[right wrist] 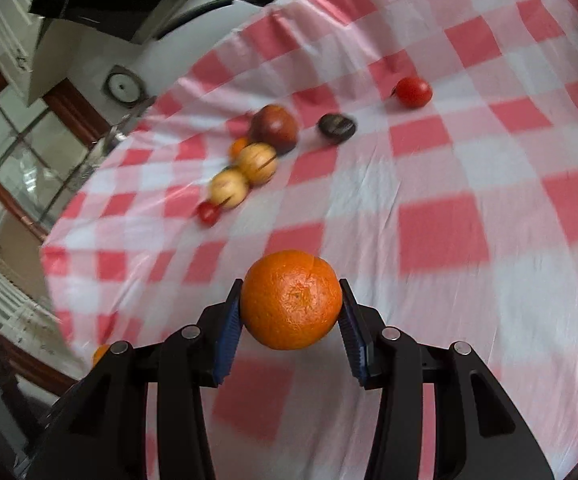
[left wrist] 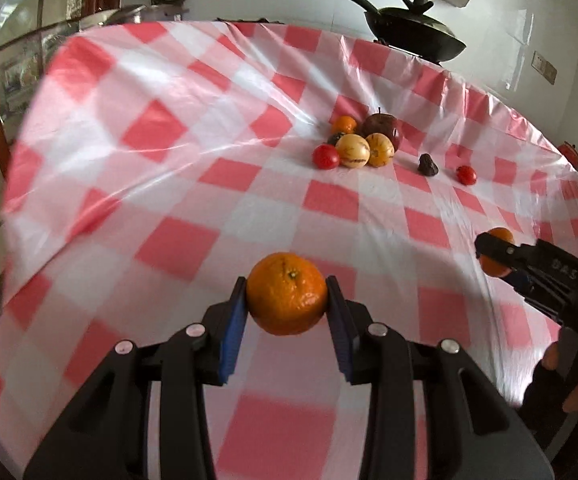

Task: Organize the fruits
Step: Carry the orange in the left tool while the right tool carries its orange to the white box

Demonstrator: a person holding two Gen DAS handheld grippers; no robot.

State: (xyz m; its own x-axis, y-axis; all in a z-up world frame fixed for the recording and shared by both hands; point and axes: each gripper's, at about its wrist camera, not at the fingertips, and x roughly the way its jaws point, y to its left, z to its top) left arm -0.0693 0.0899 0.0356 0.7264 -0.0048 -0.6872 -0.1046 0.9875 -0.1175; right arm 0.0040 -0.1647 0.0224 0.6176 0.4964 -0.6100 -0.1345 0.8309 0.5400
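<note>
counter: round, under a pink-and-white checked plastic cloth, wrinkled; spreads ahead of and below both grippers
wok: black, lid on, long handle; past the far counter edge, ahead and right of the left gripper
left gripper: clamped on an orange, blue pads pressing both its sides, stem end facing up; fruit held above the cloth
right gripper: clamped on a second orange, pads on both sides, held above the cloth; in the left wrist view it shows at the right edge with the fruit in its tip
fruit cluster: ahead of the left gripper, slightly right; ahead and left of the right gripper
apple: dark red, back of the cluster; also seen from the right wrist
striped yellow fruits: two, round, touching each other, in front of the apple
small orange: just left of the apple, partly hidden
tomato: red, at the left end of the cluster, just beside a yellow fruit
dark fruit: wrinkled, alone, right of the cluster; kind unclear
second tomato: alone, right of the dark fruit, apart from it
blur: right wrist view smeared, fine detail there unreadable
</note>
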